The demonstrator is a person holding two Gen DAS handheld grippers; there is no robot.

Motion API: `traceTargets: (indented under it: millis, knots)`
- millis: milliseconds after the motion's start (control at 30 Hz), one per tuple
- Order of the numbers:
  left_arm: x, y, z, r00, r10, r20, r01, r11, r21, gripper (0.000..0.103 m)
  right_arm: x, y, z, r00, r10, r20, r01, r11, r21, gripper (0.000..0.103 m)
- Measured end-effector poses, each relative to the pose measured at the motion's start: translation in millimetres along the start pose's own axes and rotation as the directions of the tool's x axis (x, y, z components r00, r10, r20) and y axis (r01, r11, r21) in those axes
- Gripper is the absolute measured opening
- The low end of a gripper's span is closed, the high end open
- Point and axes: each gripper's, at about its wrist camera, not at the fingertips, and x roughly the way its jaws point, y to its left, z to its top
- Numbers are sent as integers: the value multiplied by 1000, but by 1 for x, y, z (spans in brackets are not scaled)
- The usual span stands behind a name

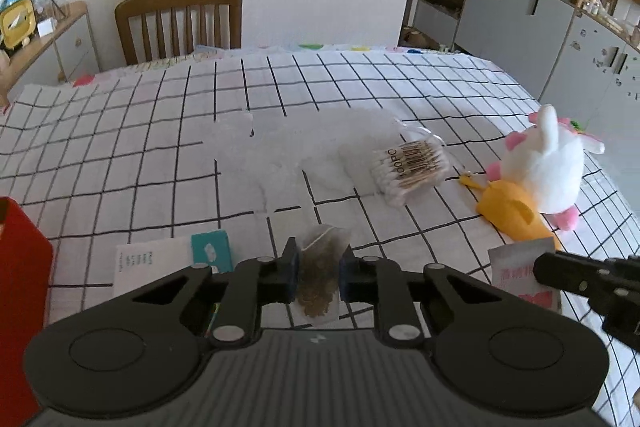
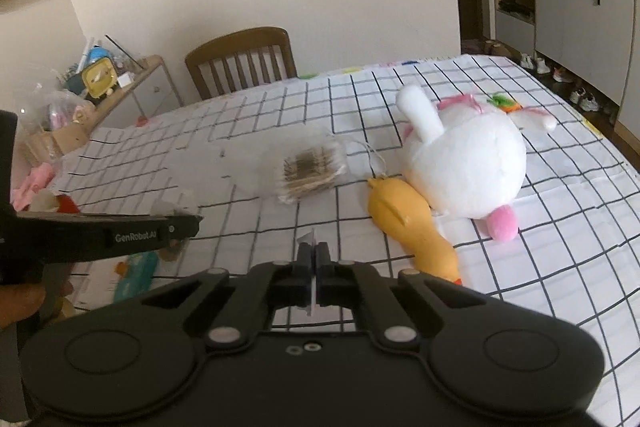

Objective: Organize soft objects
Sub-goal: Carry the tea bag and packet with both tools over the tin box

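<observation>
Black-and-white checked cloth over the tabletop [image 1: 120,131], soft things strewn toward its right side; left gripper [image 1: 319,267] clenched on a translucent tea bag [image 1: 318,279], lifted clear of the cloth, pinched at mid-body so the loose leaves hang below the pads; right gripper [image 2: 316,259] clamped flat on a thin white sachet [image 2: 313,291], seen edge-on there, its pink-printed face [image 1: 516,267] showing in the left wrist view; both small packets gripped, probably for carrying to one common spot. Waiting on the cloth near the right edge: white plush rabbit [image 2: 464,163] lying on its side, yellow rubber duck [image 2: 404,219] touching it on the near side, clear pack of cotton swabs [image 1: 412,163] just beside the duck toward the middle. White fluffy patch [image 1: 304,139] behind the swabs washed out by glare, hard to make out. Near the front-left corner a white card [image 1: 152,263] and a teal packet [image 1: 211,247], partly hidden by the left gripper; red box [image 1: 20,267] cut off at the left edge, contents unseen. Sachet print too blurred to read; no obvious container for sorting fully in view.
</observation>
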Motion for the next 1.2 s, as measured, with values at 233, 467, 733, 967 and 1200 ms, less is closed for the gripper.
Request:
traceTargets:
  millis: [233,467,733,967,1200]
  knots:
    - [-32,10,2,1000,-14,11,14,1000,-19,18,-29,11,14,998,59,32,-59,998,12,1]
    - [-68,32,6,1000,14,23,-13,999,-40,18,-48,41,28,990,129,50,-127,991,-48,1]
    - [-112,75,4,997,61,56,-56,995,-86,18,-57,88,47,970,233,63,-226,968,-106,1]
    - [-145,120,-6,990,124,65,-114,984,-138,18,-50,138,57,945,327,36,-316,934,-168,1]
    - [-170,168,-21,979,197,53,-183,964,-193,18,-38,193,58,919,394,-2,-383,894,-233,1]
